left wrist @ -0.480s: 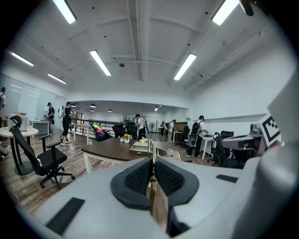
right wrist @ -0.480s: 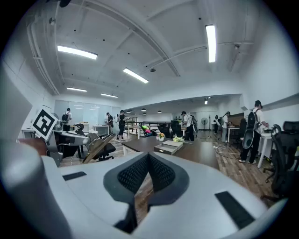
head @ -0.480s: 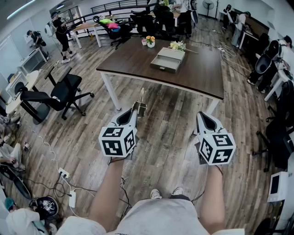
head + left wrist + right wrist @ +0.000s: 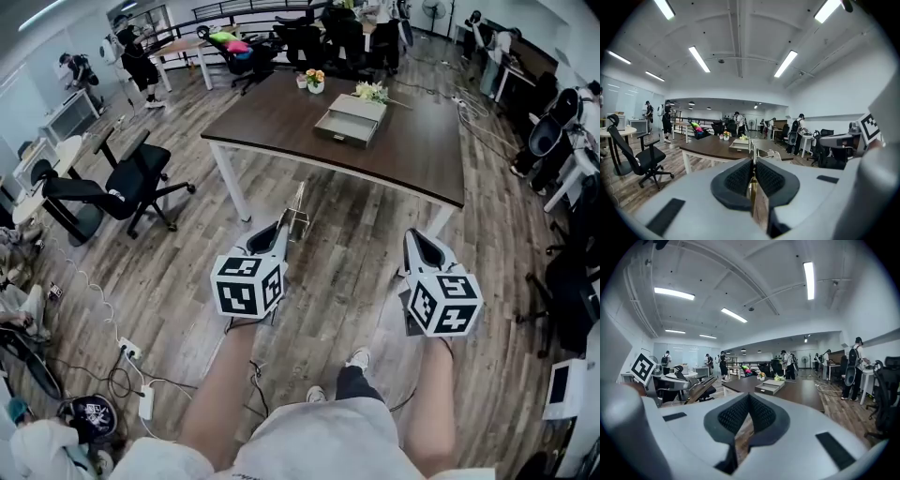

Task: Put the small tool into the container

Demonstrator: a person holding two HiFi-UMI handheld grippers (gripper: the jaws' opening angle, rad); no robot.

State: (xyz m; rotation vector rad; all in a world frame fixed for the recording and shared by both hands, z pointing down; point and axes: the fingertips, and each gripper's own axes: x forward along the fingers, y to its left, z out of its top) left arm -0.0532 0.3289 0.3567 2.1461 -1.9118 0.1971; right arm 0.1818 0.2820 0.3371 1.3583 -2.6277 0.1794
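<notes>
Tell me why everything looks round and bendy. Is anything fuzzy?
Head view: wide lens bows the edges of the dark brown wooden table. Left gripper view: black round border, long white ceiling lights glare, the thin brass-coloured metal tool is blurry. Right gripper view: same round border.

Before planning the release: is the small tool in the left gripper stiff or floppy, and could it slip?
Probably stiff: the small tool juts straight from the left gripper without sagging. It looks thin and metallic, so it is likely light and somewhat slippery in the pinch.
</notes>
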